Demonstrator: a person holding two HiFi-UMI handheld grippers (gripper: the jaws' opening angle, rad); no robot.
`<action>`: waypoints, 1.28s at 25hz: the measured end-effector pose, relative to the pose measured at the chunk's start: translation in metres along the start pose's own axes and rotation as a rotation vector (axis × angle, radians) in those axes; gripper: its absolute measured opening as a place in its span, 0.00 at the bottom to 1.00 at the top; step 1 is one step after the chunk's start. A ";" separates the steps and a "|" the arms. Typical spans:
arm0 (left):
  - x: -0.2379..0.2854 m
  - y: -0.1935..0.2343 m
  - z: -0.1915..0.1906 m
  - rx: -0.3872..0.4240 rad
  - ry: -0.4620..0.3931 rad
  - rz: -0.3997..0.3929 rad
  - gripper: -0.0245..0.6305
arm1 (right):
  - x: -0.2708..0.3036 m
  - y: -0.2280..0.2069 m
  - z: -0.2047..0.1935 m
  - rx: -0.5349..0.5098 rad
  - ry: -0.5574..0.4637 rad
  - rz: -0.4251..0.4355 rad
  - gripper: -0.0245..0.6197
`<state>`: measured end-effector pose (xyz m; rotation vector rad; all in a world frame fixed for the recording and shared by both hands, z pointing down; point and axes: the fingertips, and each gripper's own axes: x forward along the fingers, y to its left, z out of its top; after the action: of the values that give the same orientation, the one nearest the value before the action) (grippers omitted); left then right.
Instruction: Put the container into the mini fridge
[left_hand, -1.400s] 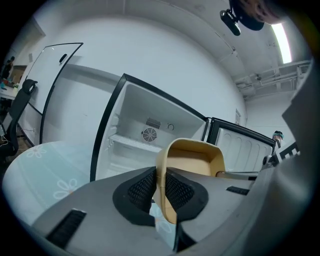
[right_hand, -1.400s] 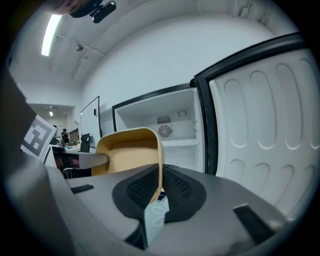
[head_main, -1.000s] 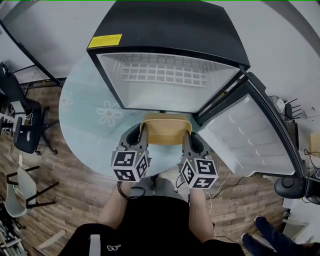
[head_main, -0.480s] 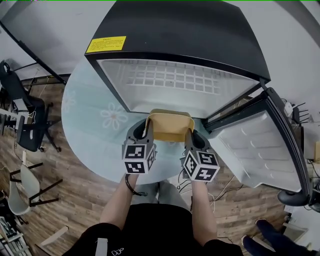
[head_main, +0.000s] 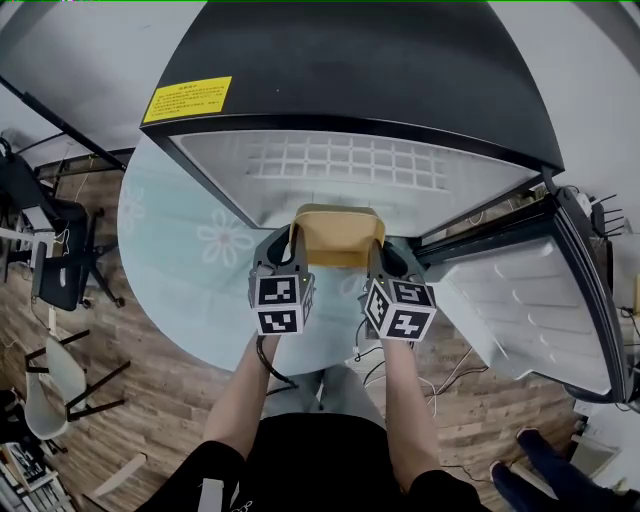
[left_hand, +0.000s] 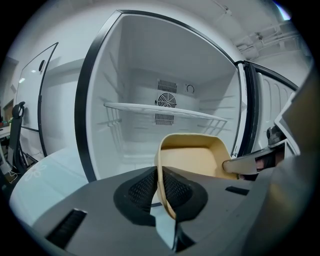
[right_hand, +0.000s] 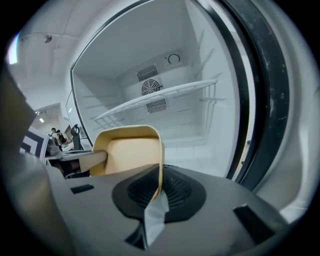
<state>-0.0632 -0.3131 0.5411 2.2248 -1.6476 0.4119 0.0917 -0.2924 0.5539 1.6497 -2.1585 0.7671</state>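
Left gripper (head_main: 287, 250): jaws pinched on the left wall of the container (head_main: 338, 236).
Right gripper (head_main: 384, 256): jaws pinched on the container's right wall.
Container: tan, open-topped, empty, held between the 2 grippers at the mouth of the mini fridge (head_main: 350, 80), lower than its wire shelf (left_hand: 165, 111).
Mini fridge: black, white inside, standing on a round table (head_main: 185, 265), with its door (head_main: 530, 300) swung open to the right.

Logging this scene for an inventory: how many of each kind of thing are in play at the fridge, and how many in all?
mini fridge: 1
wire shelf: 1
container: 1
hand-held grippers: 2 (left hand-held gripper, right hand-held gripper, each shut on the container)
Total: 5
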 end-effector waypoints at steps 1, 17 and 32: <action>0.004 0.002 0.001 -0.003 -0.001 0.003 0.07 | 0.005 -0.001 0.001 -0.009 0.002 -0.002 0.07; 0.063 0.027 -0.021 -0.086 0.115 0.038 0.07 | 0.066 -0.012 0.004 -0.091 0.046 -0.038 0.07; 0.094 0.024 -0.029 -0.073 0.172 0.023 0.06 | 0.084 -0.028 -0.002 -0.117 0.065 -0.108 0.07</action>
<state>-0.0605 -0.3875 0.6095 2.0582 -1.5747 0.5251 0.0947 -0.3632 0.6078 1.6428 -2.0120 0.6426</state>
